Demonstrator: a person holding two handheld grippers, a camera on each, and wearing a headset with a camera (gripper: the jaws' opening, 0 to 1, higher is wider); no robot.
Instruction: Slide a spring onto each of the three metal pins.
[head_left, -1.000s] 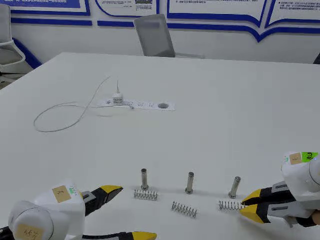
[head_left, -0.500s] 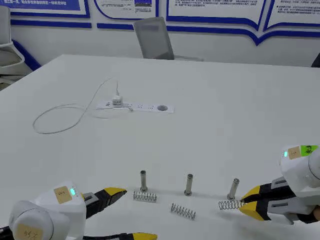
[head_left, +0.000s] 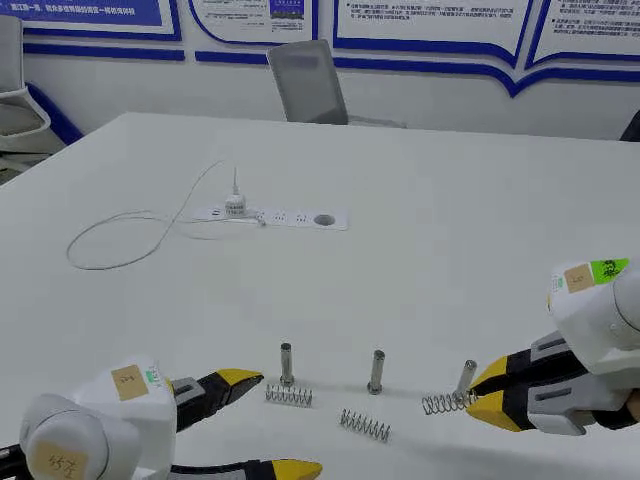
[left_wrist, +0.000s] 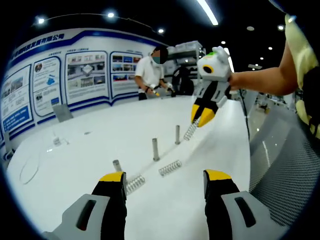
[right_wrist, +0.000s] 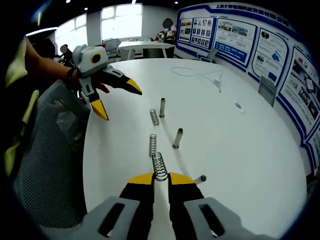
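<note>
Three short metal pins stand upright in a row on the white table: left pin (head_left: 287, 363), middle pin (head_left: 377, 370), right pin (head_left: 466, 378). My right gripper (head_left: 483, 396) is shut on one end of a spring (head_left: 445, 402), which sticks out just in front of the right pin's foot. In the right gripper view the held spring (right_wrist: 160, 166) rises from the shut jaws, with the right pin (right_wrist: 200, 179) close beside. Two loose springs lie flat: one (head_left: 288, 396) by the left pin, one (head_left: 364, 424) before the middle pin. My left gripper (head_left: 275, 425) stands open, with nothing in it, near the left spring (left_wrist: 134, 183).
A white power strip (head_left: 285, 215) with a plugged adapter and a looping white cable (head_left: 120, 240) lies further back on the table. A grey chair (head_left: 310, 80) stands at the far edge. The table's near edge runs close behind both grippers.
The right gripper has raised the spring off the table and carried it a little to the left, beside the right pin. The left gripper has hardly moved.
</note>
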